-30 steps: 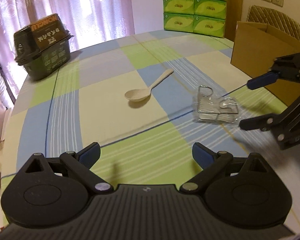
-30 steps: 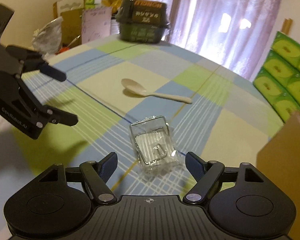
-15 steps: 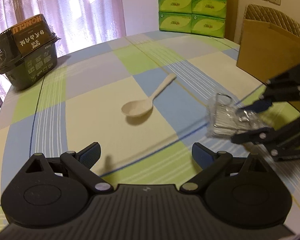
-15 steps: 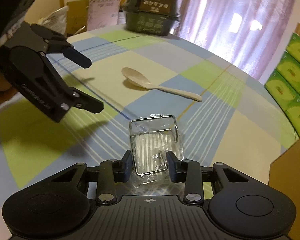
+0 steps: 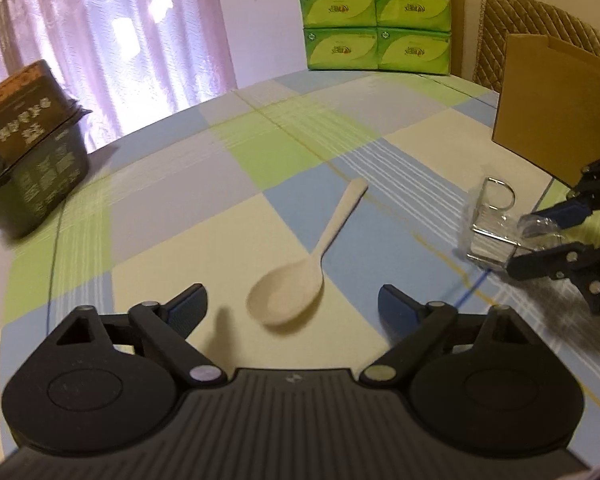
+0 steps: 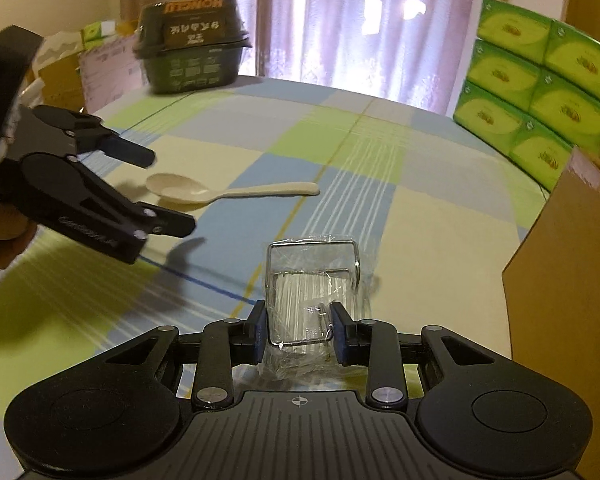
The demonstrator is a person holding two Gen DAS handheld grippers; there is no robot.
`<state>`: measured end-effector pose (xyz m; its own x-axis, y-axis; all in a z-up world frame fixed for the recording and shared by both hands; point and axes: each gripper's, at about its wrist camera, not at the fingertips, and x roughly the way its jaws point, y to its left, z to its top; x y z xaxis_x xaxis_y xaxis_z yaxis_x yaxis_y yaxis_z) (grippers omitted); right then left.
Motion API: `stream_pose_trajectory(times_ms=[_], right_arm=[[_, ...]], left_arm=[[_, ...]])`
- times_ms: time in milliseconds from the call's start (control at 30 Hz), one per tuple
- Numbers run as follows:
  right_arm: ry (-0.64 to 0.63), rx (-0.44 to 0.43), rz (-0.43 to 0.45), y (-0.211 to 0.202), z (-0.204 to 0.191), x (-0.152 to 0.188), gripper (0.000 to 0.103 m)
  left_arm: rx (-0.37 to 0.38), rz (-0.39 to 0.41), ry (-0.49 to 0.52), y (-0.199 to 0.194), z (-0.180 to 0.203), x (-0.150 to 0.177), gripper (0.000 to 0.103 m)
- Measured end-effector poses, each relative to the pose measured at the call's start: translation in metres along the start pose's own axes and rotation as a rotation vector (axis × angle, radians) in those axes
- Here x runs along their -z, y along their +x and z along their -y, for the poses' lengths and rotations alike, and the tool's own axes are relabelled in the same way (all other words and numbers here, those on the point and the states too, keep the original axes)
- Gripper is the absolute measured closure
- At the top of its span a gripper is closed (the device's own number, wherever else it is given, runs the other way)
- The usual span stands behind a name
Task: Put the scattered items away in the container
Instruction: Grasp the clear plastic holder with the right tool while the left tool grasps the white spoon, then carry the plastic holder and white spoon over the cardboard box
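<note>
A cream plastic spoon (image 5: 300, 276) lies on the checked tablecloth, bowl toward my left gripper (image 5: 292, 302), which is open and hovers just in front of the bowl. In the right wrist view the spoon (image 6: 204, 194) lies beside the left gripper (image 6: 168, 192). My right gripper (image 6: 300, 334) is shut on a wire rack wrapped in clear plastic (image 6: 312, 288), gripping its near end. In the left wrist view the rack (image 5: 490, 236) sits at the far right in the right gripper (image 5: 540, 240). An open cardboard box (image 5: 552, 120) stands behind it.
A dark instant-noodle bowl (image 5: 28, 160) sits at the table's far left edge. Green tissue packs (image 5: 376, 12) are stacked against the back wall, with a padded chair back (image 5: 540, 24) behind the box. The cardboard box wall (image 6: 568, 260) rises just right of the rack.
My right gripper went from open to shut on the wrapped wire rack. My left gripper moved forward, bringing the spoon close to its open fingers.
</note>
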<state>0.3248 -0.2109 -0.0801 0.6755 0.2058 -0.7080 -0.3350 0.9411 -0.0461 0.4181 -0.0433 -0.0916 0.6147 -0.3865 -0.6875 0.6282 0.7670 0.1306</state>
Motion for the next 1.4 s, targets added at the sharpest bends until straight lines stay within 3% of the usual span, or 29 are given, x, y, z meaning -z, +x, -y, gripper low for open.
stream_pose_trajectory(times_ms=[67, 200, 267, 367, 433, 900, 1233, 1400], right_arm=[[0.013, -0.004, 0.003, -0.003, 0.001, 0.001, 0.069], [0.032, -0.014, 0.008, -0.007, 0.000, 0.003, 0.068], [0.038, -0.018, 0.010, -0.009, -0.001, 0.005, 0.069], [0.053, -0.025, 0.010, -0.013, -0.001, 0.008, 0.069], [0.066, -0.031, 0.009, -0.017, -0.001, 0.009, 0.069], [0.116, -0.090, -0.011, -0.076, -0.020, 0.041, 0.069], [0.111, -0.095, -0.053, -0.134, -0.036, 0.086, 0.069], [0.111, -0.088, -0.072, -0.153, -0.039, 0.107, 0.069]], left_arm=[[0.010, -0.015, -0.001, 0.007, -0.002, -0.004, 0.030], [0.041, -0.033, -0.030, 0.015, -0.006, -0.009, 0.046], [0.038, -0.040, -0.044, 0.012, -0.004, -0.009, 0.073], [0.021, -0.064, -0.061, 0.001, 0.005, -0.004, 0.090], [0.023, -0.080, -0.087, -0.008, 0.012, 0.003, 0.096], [0.035, -0.173, -0.258, -0.114, 0.094, 0.072, 0.096], [0.036, -0.189, -0.509, -0.177, 0.142, 0.116, 0.096], [0.026, -0.204, -0.521, -0.192, 0.160, 0.123, 0.096]])
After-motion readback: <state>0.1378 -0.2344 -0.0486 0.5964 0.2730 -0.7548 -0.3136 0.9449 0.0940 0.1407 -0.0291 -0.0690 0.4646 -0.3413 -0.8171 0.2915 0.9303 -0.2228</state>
